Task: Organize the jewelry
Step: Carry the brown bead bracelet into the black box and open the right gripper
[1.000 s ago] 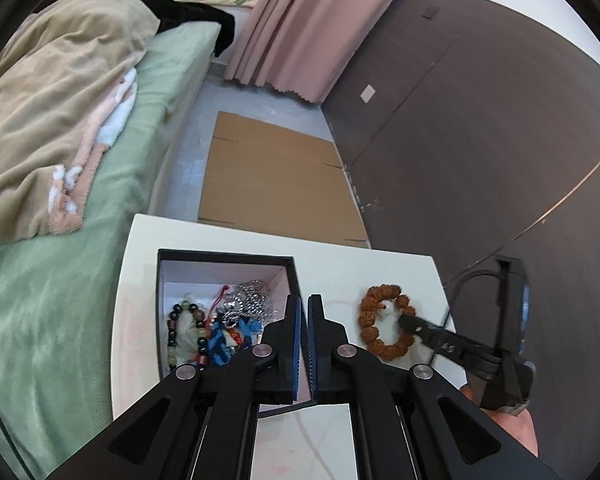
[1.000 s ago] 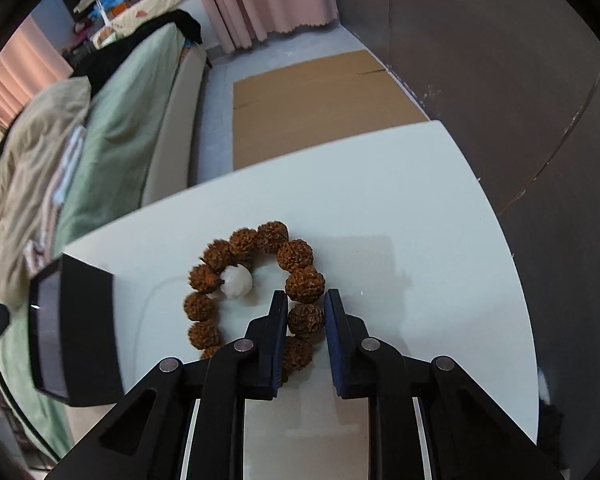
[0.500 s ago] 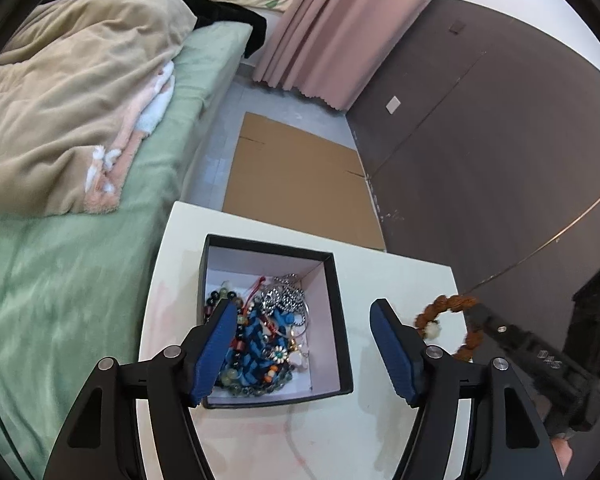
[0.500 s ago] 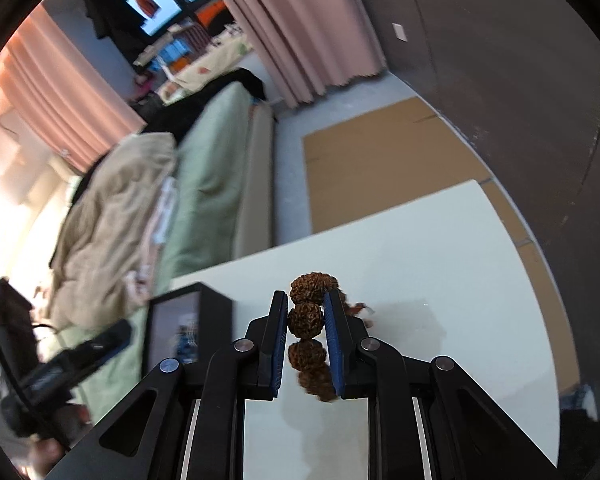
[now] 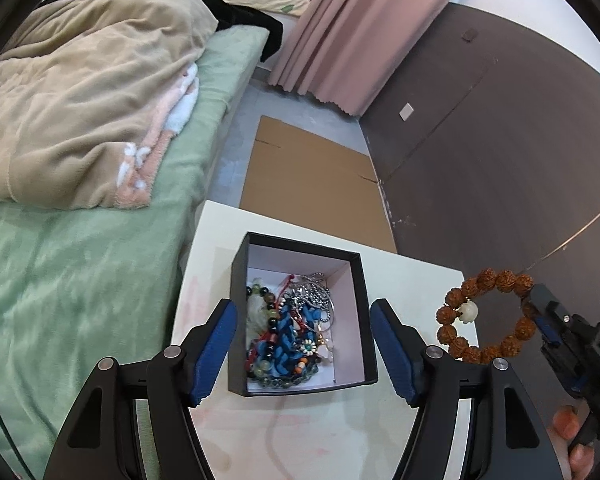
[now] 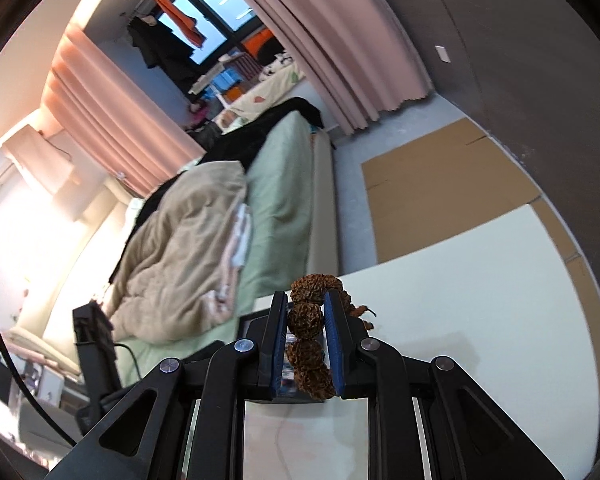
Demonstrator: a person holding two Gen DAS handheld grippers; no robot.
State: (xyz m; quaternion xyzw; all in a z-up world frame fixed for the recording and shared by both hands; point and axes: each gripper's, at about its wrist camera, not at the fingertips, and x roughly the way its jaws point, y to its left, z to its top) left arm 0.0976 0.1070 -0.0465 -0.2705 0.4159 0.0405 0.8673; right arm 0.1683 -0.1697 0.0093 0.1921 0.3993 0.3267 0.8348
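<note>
Box: the black jewelry box (image 5: 362,312) stands on the white worktop (image 5: 404,280), lid off, holding a tangle of beads and chains (image 5: 292,332).
Left gripper (image 5: 303,350): its blue fingers (image 5: 216,344) stand spread wide, one on each side of the box, touching nothing.
Bracelet: the brown bead bracelet (image 5: 486,316) with one white bead hangs in the air to the right of the box.
Right gripper (image 6: 306,340): its fingers (image 6: 278,344) pinch the bracelet's beads.
Beyond the box: a green bed (image 5: 80,264) to its left, flat cardboard (image 5: 312,184) on the floor behind it.

Rough seed-bead bracelet (image 5: 486,314) (knobbly, matt), smooth glossy table (image 5: 404,280).
</note>
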